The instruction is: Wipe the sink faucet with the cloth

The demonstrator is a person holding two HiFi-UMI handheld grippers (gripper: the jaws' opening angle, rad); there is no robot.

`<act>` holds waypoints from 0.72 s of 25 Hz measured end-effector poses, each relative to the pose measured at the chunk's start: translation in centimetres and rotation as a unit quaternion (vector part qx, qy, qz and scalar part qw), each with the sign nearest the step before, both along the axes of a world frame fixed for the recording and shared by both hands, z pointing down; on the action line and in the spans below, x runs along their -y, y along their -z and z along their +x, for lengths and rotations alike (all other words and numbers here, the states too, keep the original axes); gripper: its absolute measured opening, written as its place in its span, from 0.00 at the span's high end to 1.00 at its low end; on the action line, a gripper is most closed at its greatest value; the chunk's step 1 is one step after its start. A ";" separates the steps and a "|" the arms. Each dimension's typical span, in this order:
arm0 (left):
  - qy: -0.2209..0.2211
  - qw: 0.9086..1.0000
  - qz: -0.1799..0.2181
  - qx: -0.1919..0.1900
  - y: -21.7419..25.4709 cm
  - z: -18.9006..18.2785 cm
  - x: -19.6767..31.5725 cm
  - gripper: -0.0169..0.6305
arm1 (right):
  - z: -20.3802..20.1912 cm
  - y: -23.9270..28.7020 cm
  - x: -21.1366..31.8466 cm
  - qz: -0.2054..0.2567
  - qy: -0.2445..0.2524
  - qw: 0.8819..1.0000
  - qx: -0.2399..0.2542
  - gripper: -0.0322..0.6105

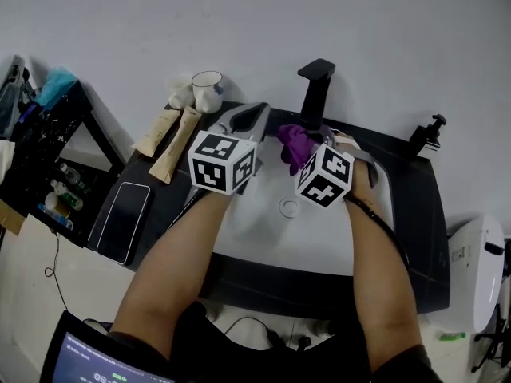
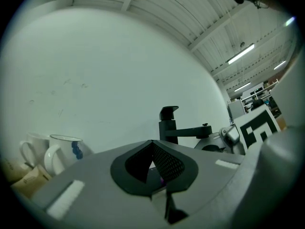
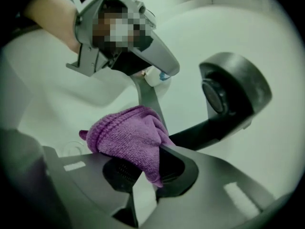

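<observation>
The black faucet [image 1: 315, 92] stands at the back rim of the white sink [image 1: 263, 222]. A purple cloth [image 1: 295, 144] hangs just in front of the faucet's spout, with my right gripper [image 1: 310, 148] shut on it. In the right gripper view the cloth [image 3: 129, 139] bulges out of the jaws, close beside the faucet [image 3: 230, 97]. My left gripper [image 1: 257, 113] hovers over the back left of the basin, shut with nothing in it. In the left gripper view its jaws [image 2: 152, 146] point at the wall, with the faucet [image 2: 169, 125] just beyond.
Two white mugs [image 1: 200, 91] and two flat tubes [image 1: 168, 140] sit on the dark counter left of the sink. A phone [image 1: 120, 220] lies further left. A black dispenser [image 1: 425, 136] stands at the right. The drain [image 1: 288, 207] sits mid-basin.
</observation>
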State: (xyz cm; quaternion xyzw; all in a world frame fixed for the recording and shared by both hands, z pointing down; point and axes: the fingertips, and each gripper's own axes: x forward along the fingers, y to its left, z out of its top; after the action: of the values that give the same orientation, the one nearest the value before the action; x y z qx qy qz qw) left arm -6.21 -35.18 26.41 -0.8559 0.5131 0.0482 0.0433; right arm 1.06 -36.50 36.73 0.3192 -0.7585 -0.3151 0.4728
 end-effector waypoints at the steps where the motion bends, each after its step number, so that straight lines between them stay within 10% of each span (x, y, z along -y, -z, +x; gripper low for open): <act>1: 0.003 1.000 -0.001 0.000 0.0 -0.2 0.1 0.95 | 0.2 0.2 -0.4 -0.026 0.013 1.000 0.002 0.85; 5: 0.007 1.000 -0.003 0.010 -0.1 0.0 0.1 0.95 | 2.5 3.8 0.3 -0.051 0.024 0.998 0.025 0.86; 9: 0.003 1.000 0.000 0.017 -0.3 0.3 -0.1 0.95 | 6.8 12.7 2.1 0.083 -0.036 0.994 0.054 0.85; 15: 0.015 1.000 0.002 0.014 -0.1 -0.7 0.3 0.95 | 9.3 25.1 -0.3 0.334 -0.068 0.925 0.166 0.85; 18: 0.015 1.000 -0.002 0.020 -0.3 -0.6 0.2 0.95 | 9.3 24.3 0.5 0.353 -0.084 0.920 0.146 0.85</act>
State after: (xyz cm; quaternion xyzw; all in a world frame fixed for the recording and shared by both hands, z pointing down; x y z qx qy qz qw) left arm -6.82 -35.35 26.73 -0.8489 0.5250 0.0297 0.0528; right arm 10.32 -37.00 12.41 0.5706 -0.6290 -0.4711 0.2383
